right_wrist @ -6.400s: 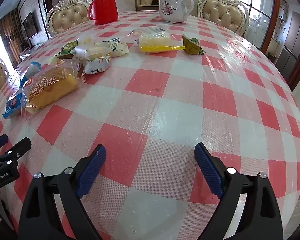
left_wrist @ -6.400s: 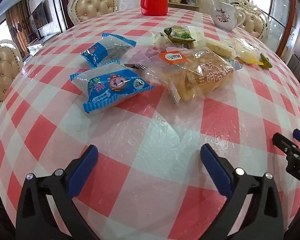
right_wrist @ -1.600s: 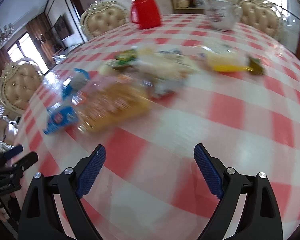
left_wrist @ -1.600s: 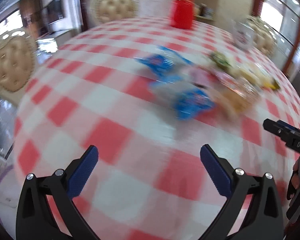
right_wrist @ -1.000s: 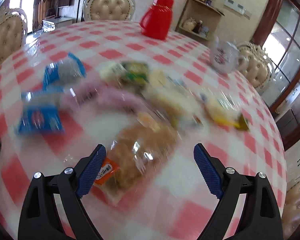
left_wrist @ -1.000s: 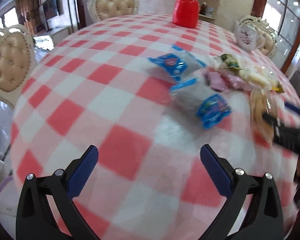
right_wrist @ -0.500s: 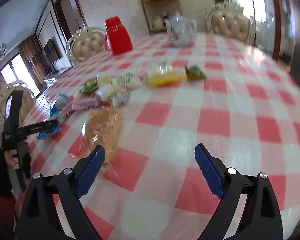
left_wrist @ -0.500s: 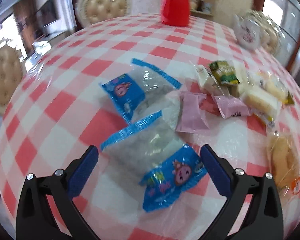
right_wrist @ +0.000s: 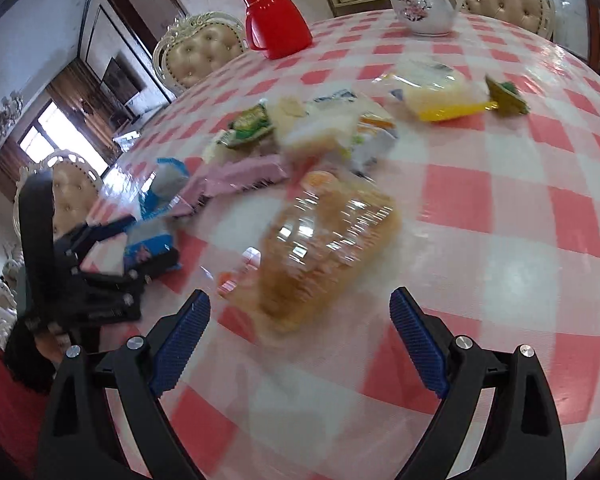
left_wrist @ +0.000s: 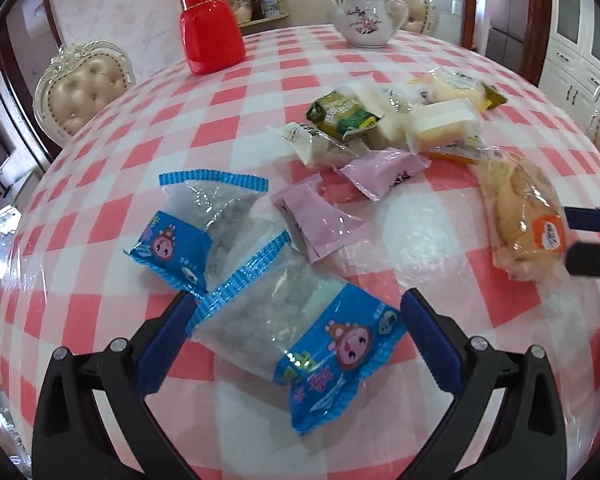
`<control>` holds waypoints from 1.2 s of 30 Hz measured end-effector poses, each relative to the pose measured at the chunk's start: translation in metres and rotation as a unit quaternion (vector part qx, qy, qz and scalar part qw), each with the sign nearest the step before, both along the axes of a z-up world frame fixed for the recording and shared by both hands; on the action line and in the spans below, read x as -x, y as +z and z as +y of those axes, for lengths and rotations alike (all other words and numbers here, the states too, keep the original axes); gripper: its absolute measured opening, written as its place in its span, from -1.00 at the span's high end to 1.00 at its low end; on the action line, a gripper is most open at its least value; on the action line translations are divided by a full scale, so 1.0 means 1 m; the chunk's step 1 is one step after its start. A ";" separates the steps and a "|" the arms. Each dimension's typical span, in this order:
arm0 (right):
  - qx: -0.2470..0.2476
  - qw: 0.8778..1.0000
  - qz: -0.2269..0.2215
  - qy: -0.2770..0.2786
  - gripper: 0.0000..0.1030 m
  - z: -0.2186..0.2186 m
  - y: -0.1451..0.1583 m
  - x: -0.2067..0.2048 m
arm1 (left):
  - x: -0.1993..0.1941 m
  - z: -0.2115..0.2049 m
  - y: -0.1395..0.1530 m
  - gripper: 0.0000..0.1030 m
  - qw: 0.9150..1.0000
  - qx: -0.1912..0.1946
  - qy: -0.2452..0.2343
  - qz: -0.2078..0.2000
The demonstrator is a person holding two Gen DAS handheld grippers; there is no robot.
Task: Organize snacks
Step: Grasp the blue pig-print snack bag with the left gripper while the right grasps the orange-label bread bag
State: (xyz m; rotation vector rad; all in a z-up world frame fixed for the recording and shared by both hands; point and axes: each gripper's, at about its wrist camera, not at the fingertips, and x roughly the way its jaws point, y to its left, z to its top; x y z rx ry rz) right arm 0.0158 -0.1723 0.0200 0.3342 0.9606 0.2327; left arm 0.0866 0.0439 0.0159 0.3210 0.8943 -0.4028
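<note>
Your left tool [left_wrist: 296, 328] is spread around the blue snack packet [left_wrist: 300, 340], ready to pinch; your right tool [right_wrist: 300, 320], also spread, faces the bread bag [right_wrist: 324, 240].

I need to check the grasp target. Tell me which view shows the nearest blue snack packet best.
The left wrist view: the blue snack packet lies sharp between the open left gripper. The right wrist view shows it small, blurred, partly hidden.
</note>
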 end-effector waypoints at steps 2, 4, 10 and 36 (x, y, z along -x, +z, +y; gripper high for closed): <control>0.004 0.999 -0.002 -0.034 -0.71 0.004 0.004 -0.005 | 0.005 0.000 -0.003 -0.97 1.000 0.007 -0.007 0.002; 0.014 0.998 0.001 -0.060 -0.71 0.009 0.005 -0.016 | 0.010 -0.004 -0.008 -0.97 1.000 -0.003 -0.017 0.003; 0.205 0.978 -0.009 -0.040 -0.71 0.034 -0.004 -0.025 | 0.042 -0.011 -0.001 -0.97 0.996 0.050 -0.060 0.044; 0.251 0.907 -0.101 0.324 -0.72 -0.019 0.027 -0.056 | 0.013 -0.033 -0.016 -0.97 0.998 -0.009 -0.001 0.068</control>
